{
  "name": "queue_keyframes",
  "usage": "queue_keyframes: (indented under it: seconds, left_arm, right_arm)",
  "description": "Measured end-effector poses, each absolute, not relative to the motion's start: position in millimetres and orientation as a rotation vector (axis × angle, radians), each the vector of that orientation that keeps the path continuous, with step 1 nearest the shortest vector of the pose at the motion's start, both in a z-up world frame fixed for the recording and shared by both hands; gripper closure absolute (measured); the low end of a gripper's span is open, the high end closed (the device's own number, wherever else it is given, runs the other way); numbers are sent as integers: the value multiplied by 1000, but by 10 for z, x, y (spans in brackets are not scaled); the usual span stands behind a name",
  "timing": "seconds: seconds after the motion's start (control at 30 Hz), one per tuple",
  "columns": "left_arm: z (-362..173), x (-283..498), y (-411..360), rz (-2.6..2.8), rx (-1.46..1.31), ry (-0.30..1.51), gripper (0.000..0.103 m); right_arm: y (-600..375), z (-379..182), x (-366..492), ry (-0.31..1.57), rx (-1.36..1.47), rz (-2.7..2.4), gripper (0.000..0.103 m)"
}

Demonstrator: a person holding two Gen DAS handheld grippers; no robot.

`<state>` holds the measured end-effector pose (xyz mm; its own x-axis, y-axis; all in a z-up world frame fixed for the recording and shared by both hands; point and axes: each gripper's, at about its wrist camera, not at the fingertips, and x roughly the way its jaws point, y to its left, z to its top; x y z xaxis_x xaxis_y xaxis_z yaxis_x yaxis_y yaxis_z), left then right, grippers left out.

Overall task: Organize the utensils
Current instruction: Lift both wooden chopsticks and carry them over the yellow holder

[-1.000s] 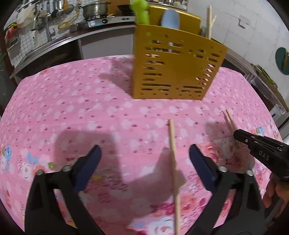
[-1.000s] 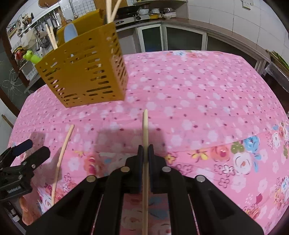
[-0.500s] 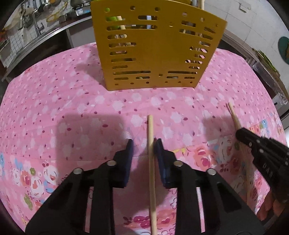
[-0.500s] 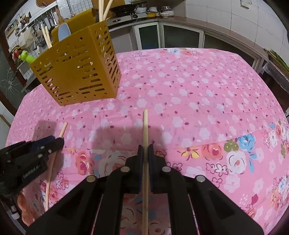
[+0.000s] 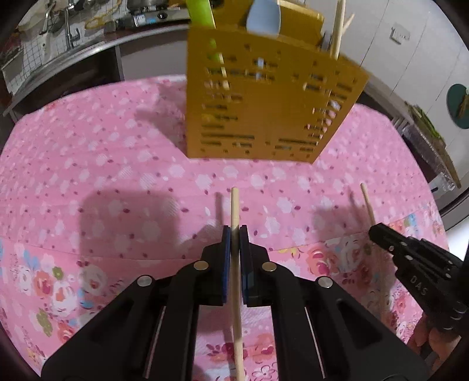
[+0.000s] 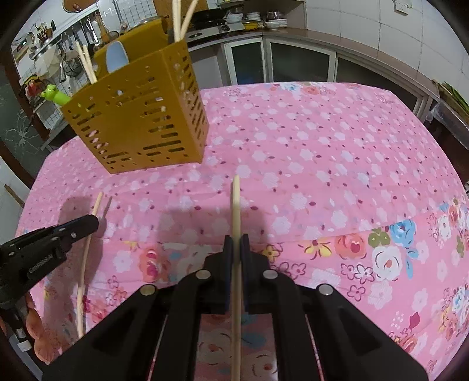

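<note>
Between the blue pads of the left gripper (image 5: 234, 234) a pale wooden chopstick (image 5: 235, 211) is pinched, the jaws drawn together onto it with only the stick's width left between them. Its tip reaches past the fingertips toward the yellow slotted utensil holder (image 5: 263, 111), and its shaft runs back under the gripper body to the bottom edge of the left wrist view. A thin shadow of the stick falls just left of it on the pink floral tablecloth (image 5: 117, 175).

The right gripper (image 6: 236, 243) is pressed together in the same way on a second chopstick (image 6: 236, 205), whose tip also points forward over the cloth, well short of the holder. In the left wrist view that gripper shows at the right edge with its chopstick tip poking out ahead of it; in the right wrist view the left gripper appears at the left edge, with a person's fingers (image 6: 38, 334) below it.

The holder stands on the tablecloth farther back. More chopsticks (image 6: 178, 17), a light blue utensil (image 6: 117, 58) and a green frog-topped utensil (image 6: 54, 93) stand in it. A kitchen counter (image 6: 293, 32) with stacked dishes runs behind the table.
</note>
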<state>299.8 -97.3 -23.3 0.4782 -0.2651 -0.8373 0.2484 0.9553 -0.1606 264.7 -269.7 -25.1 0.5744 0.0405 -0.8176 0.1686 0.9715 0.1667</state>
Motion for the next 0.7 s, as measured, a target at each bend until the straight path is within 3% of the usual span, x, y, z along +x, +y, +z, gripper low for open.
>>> queue_keyframes:
  seconds: [0.4,0.7]
  left_arm:
    - [304,2732,-638,-355,-98,834,99]
    - [634,2601,-571,-361,-103,687,99]
  right_arm:
    - [-2625,52,2493,861,255,-31,97]
    - [-2636,473,2306,670,293,21,97]
